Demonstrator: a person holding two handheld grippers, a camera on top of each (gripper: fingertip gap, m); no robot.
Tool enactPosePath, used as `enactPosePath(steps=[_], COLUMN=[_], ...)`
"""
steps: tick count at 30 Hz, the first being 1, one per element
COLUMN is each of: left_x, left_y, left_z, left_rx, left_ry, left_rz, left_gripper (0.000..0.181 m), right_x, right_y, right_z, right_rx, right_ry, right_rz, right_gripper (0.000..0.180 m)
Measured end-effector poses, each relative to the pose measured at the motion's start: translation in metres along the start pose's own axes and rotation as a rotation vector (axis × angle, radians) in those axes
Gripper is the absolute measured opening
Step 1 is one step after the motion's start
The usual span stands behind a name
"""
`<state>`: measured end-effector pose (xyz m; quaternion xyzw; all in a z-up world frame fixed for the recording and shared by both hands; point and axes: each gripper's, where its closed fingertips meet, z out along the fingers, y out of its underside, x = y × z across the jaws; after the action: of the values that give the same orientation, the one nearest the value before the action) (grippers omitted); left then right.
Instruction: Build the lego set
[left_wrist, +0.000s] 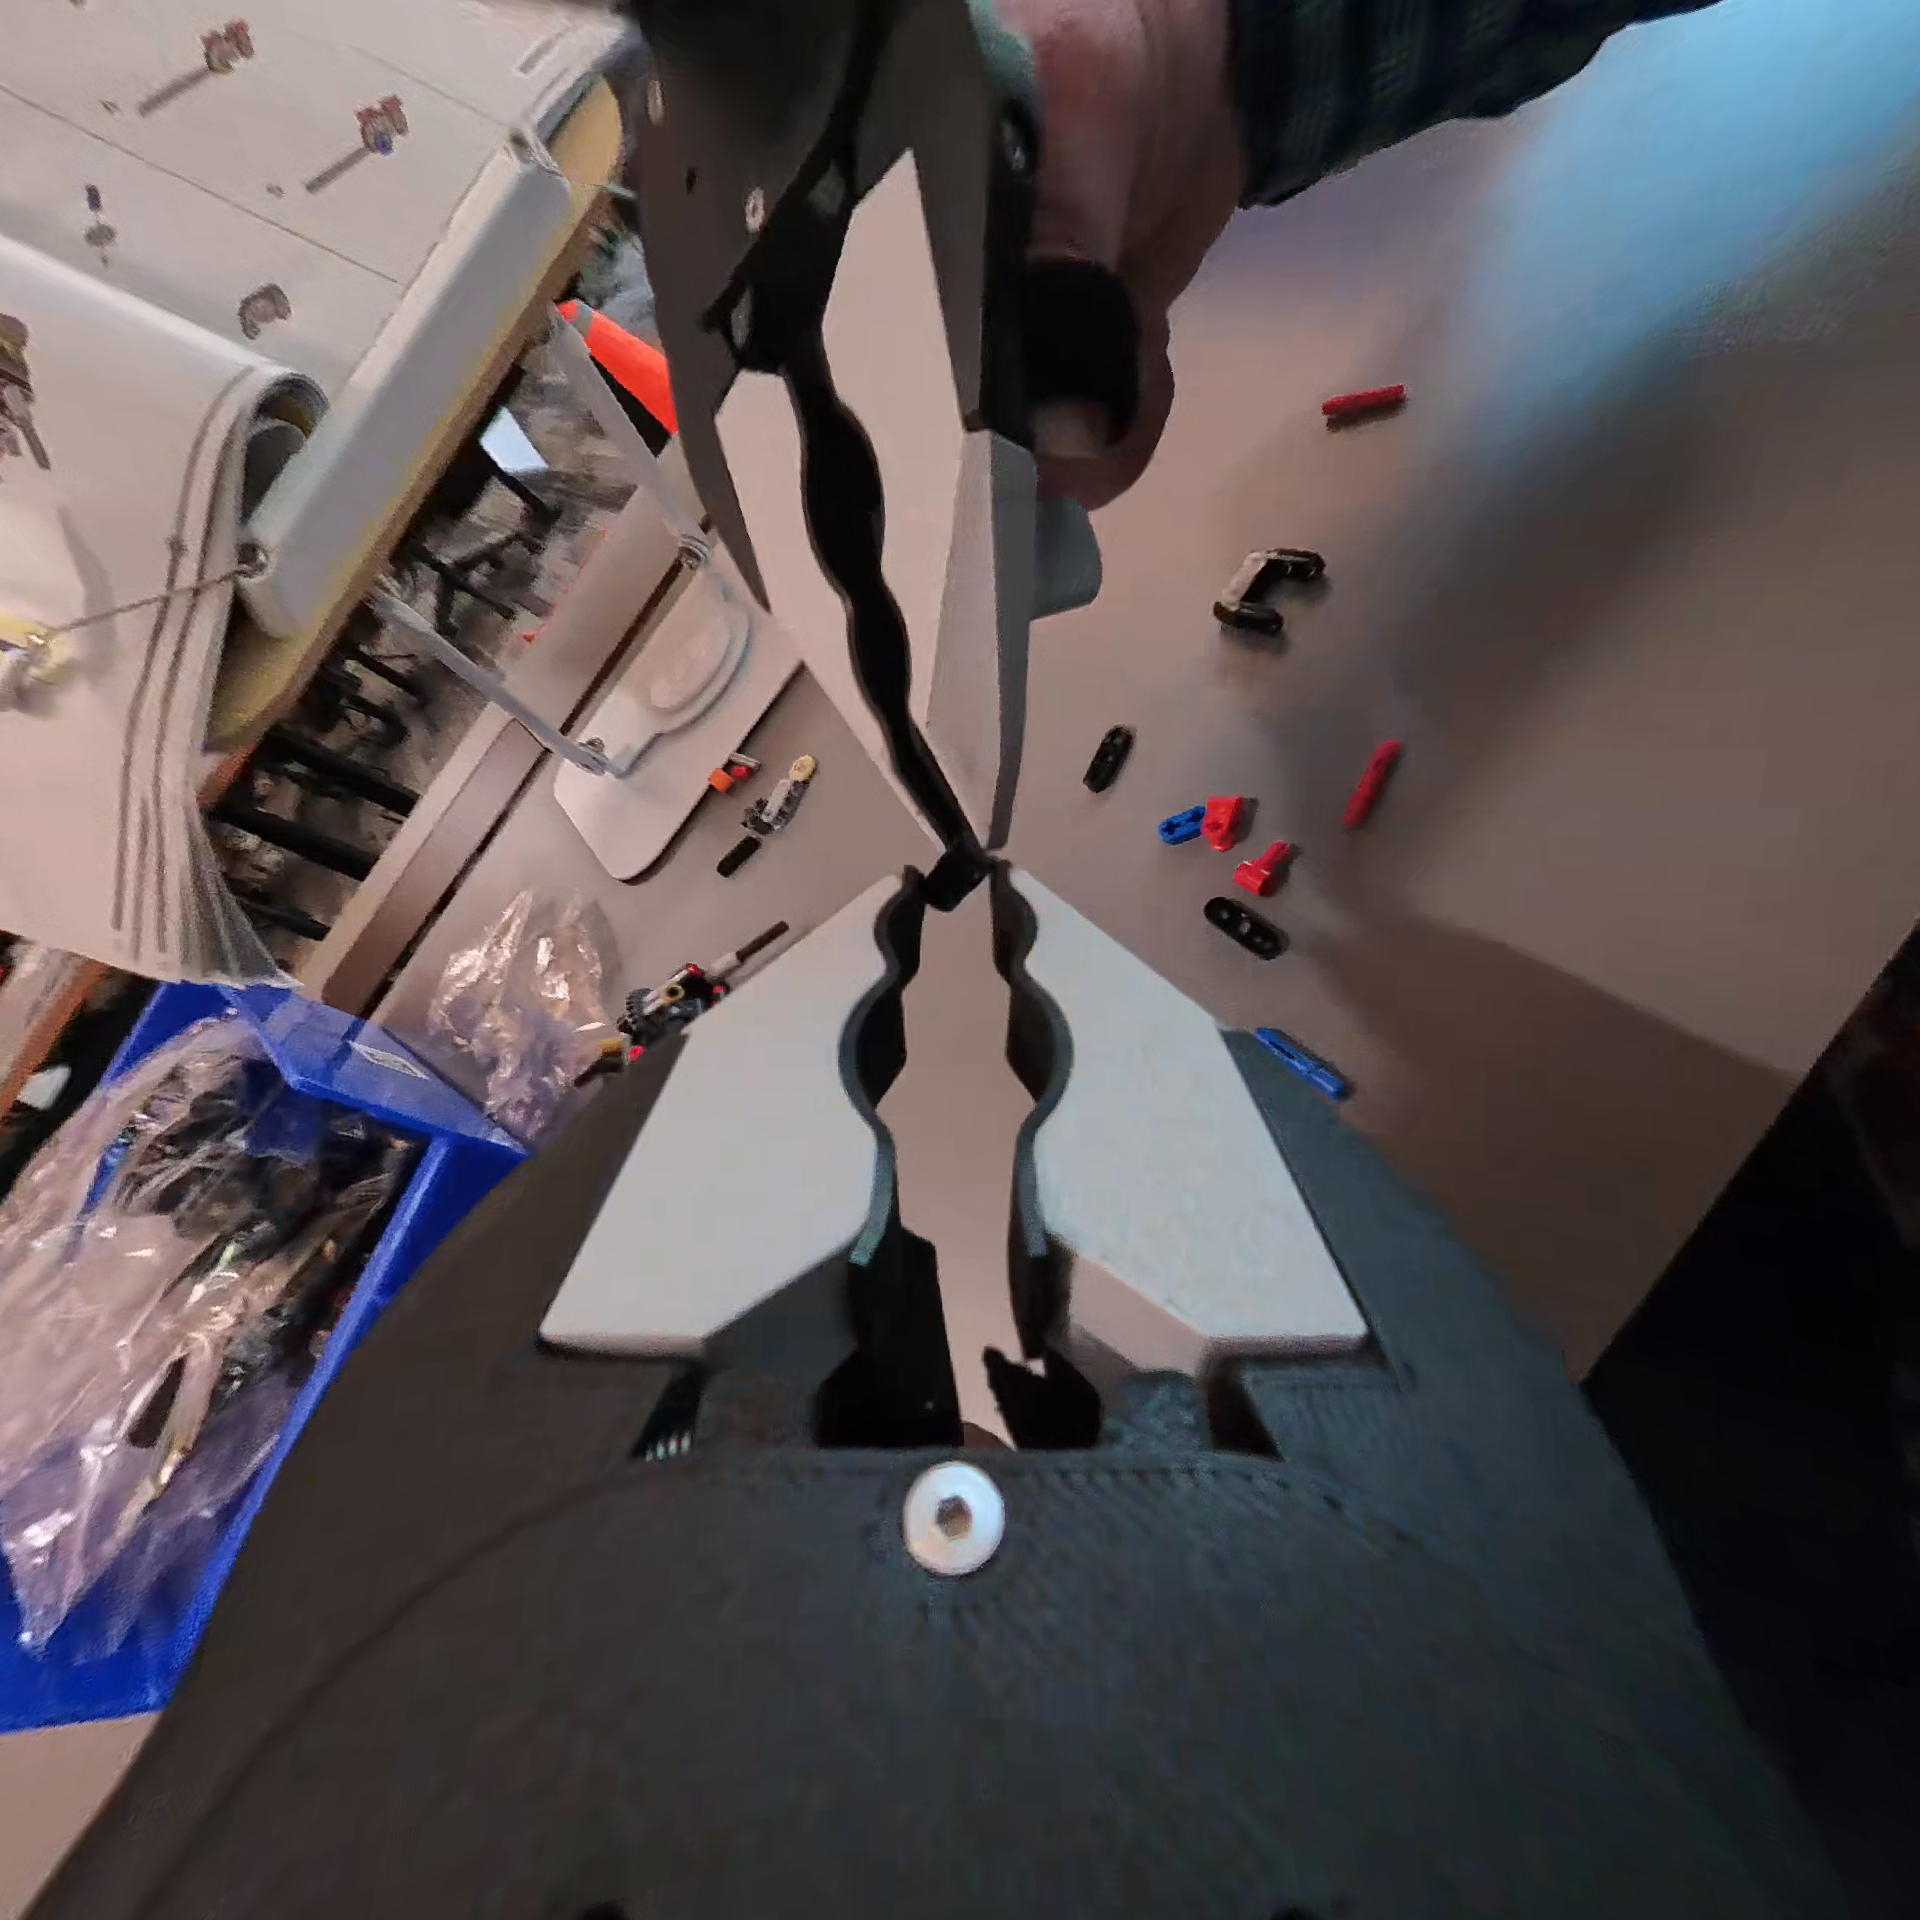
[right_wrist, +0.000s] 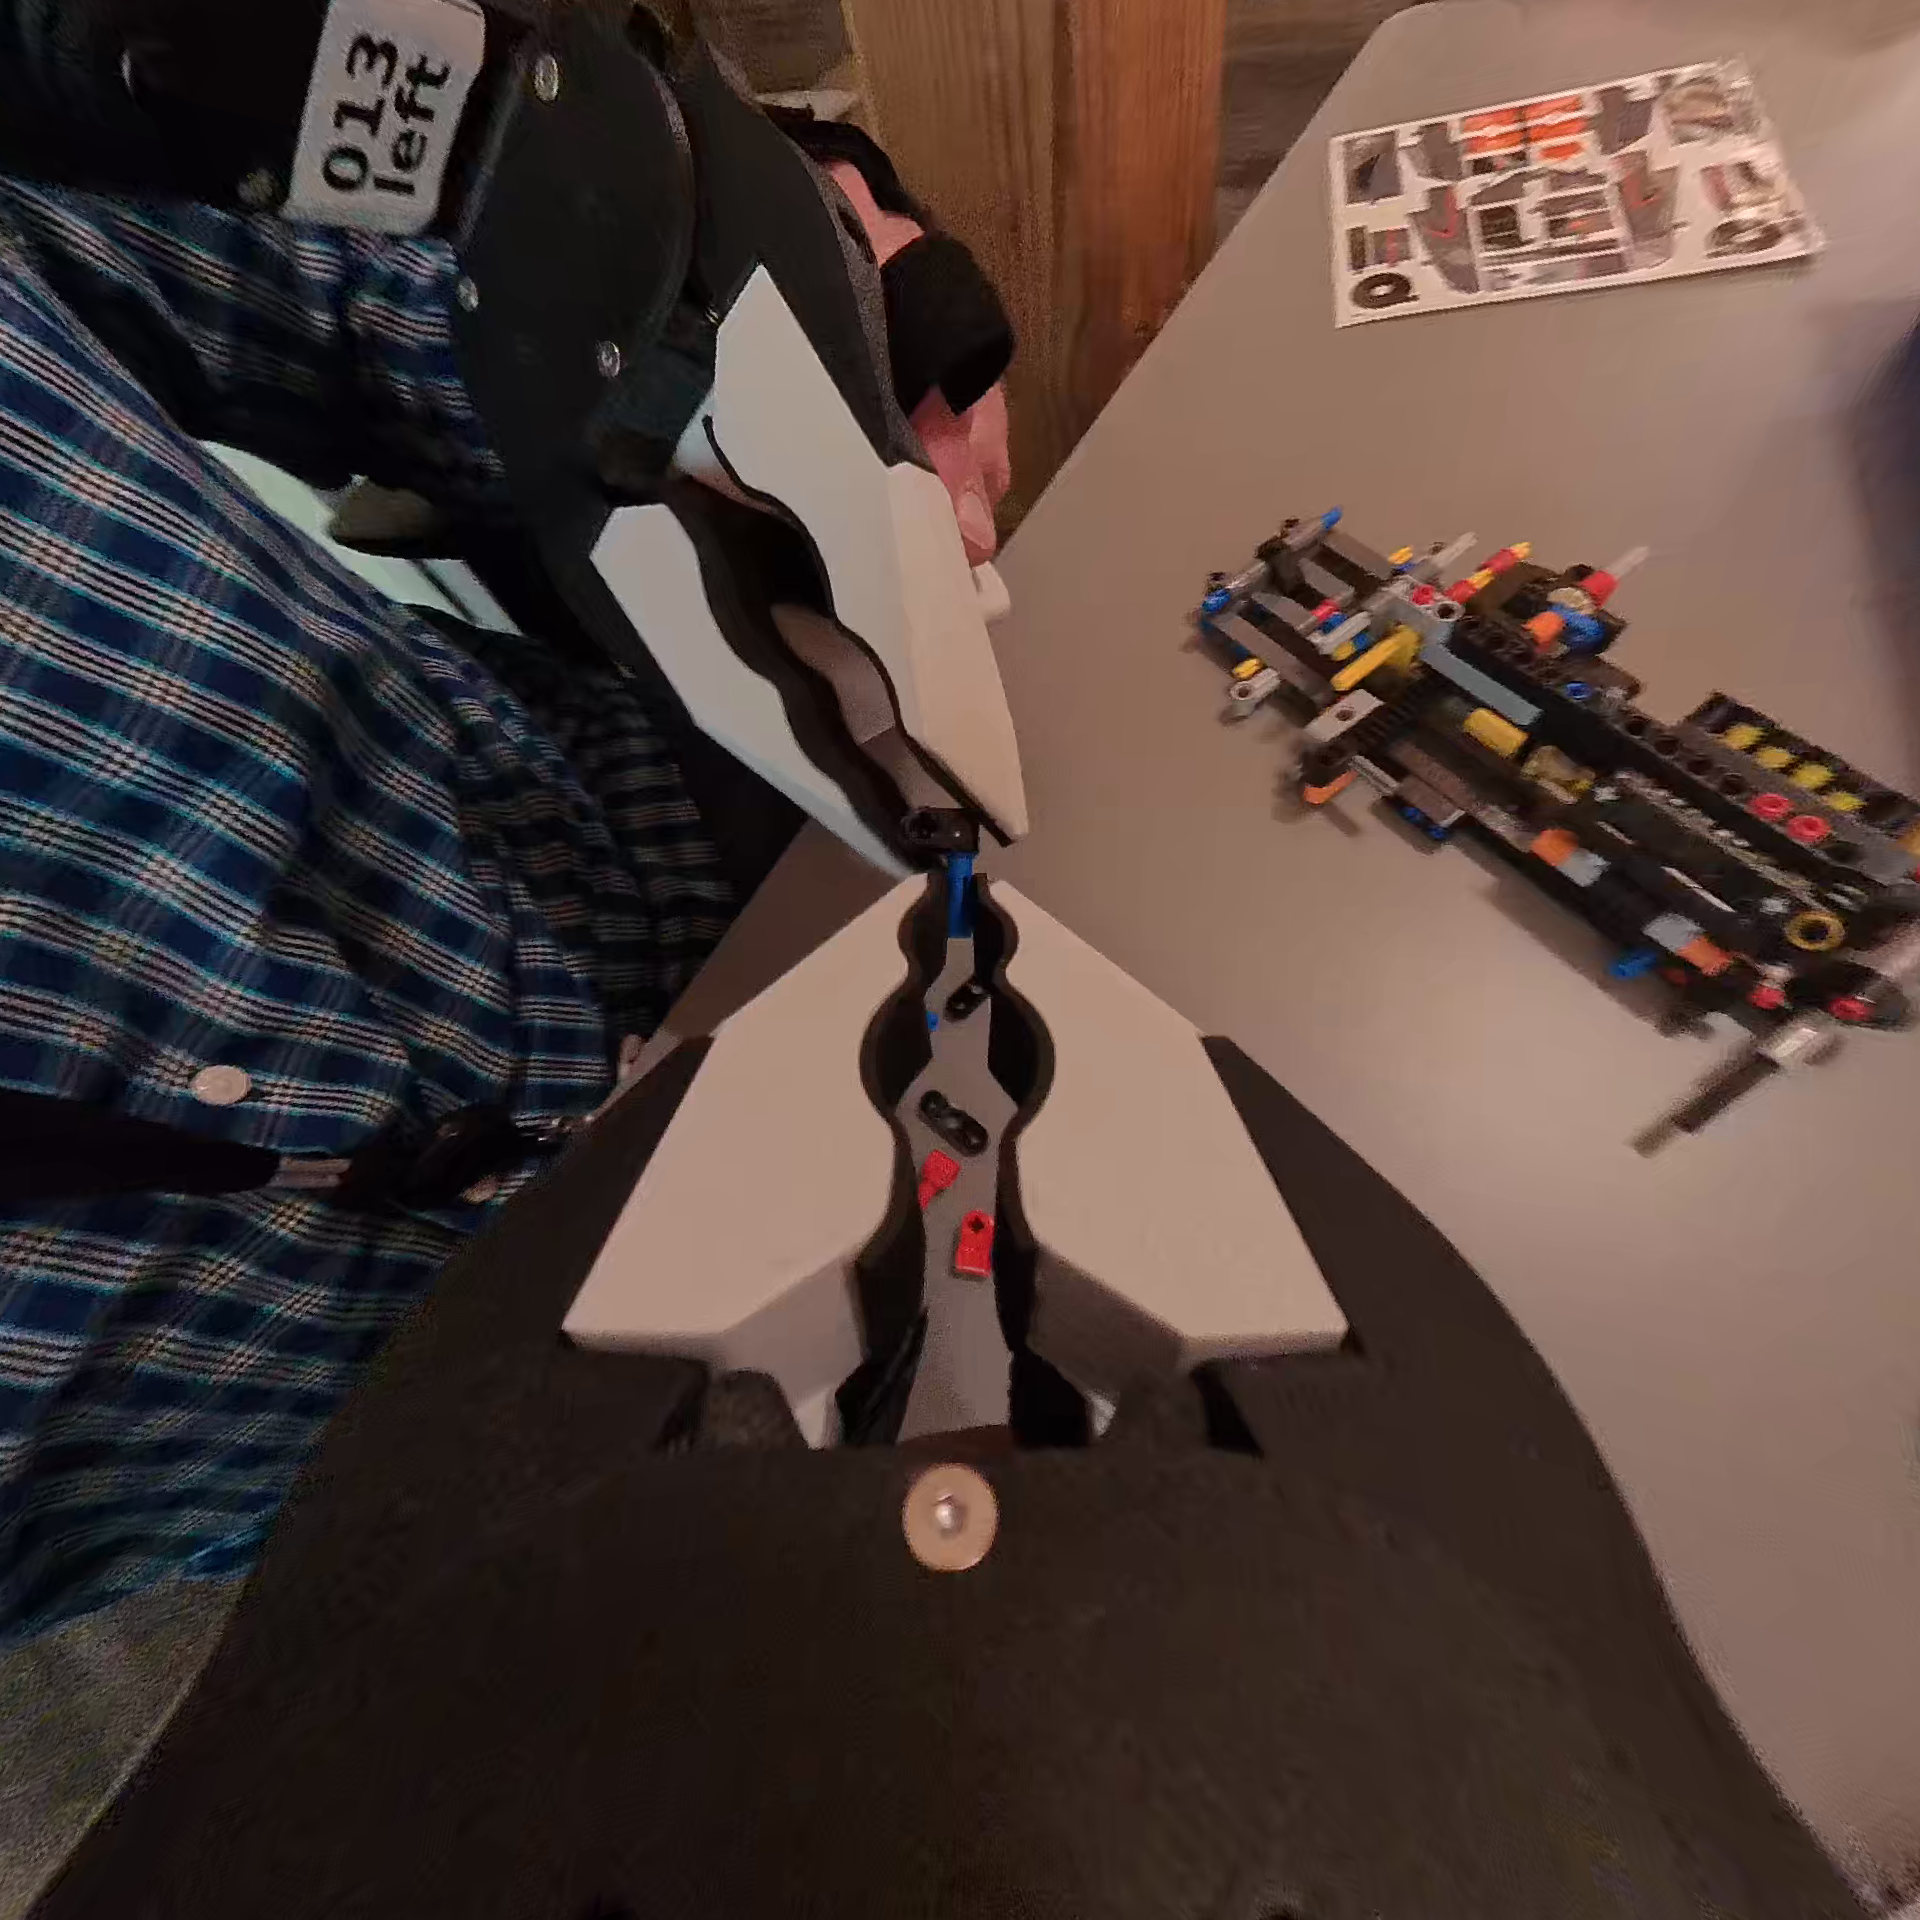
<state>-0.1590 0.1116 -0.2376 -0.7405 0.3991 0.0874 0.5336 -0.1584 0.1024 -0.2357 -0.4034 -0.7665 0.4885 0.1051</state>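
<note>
holding small black piece at fingertips, left gripper nearly closed on it. right gripper pinched blue pin, tip-to-tip with left, pin touching black piece. both above grey table. half-built lego chassis lay on table well apart. loose red, blue, black parts scattered nearby.

A grey tabletop with a rounded corner fills most of both views. Behind it in the right wrist view stands a wooden wall of vertical boards. In the left wrist view the far tabletop edge meets dark, cluttered shelving, blurred. Pale bluish light falls across the surface at upper right.
</note>
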Motion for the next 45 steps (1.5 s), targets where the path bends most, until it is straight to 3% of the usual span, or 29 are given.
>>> enactPosePath(steps=[4, 8, 11, 17, 25, 45], left_x=[-0.006, -0.023, -0.032, -0.046, -0.052, -0.049], left_y=[0.006, 0.015, 0.023, 0.026, 0.020, 0.017], left_z=[-0.005, -0.009, -0.011, -0.013, -0.012, 0.004], left_rx=[0.002, 0.046, 0.061, -0.141, -0.236, -0.271], left_ry=[-0.032, -0.042, -0.062, -0.320, -0.434, -0.430], left_rz=[-0.013, -0.300, -0.442, -0.034, 0.223, 0.305], left_gripper=[0.008, 0.007, 0.007, 0.006, 0.006, 0.005], right_x=[0.004, 0.032, 0.031, 0.025, 0.029, 0.037], right_y=[-0.006, -0.016, -0.023, -0.038, -0.035, -0.031], right_z=[0.006, -0.004, -0.011, -0.002, 0.007, 0.000], right_rx=[0.030, 0.070, 0.088, 0.227, 0.298, 0.392], right_ry=[-0.048, 0.143, 0.230, 0.328, 0.391, 0.463], right_rz=[0.065, 0.041, 0.031, 0.228, 0.332, 0.405], right_gripper=[0.001, 0.021, 0.021, 0.017, 0.013, 0.009])
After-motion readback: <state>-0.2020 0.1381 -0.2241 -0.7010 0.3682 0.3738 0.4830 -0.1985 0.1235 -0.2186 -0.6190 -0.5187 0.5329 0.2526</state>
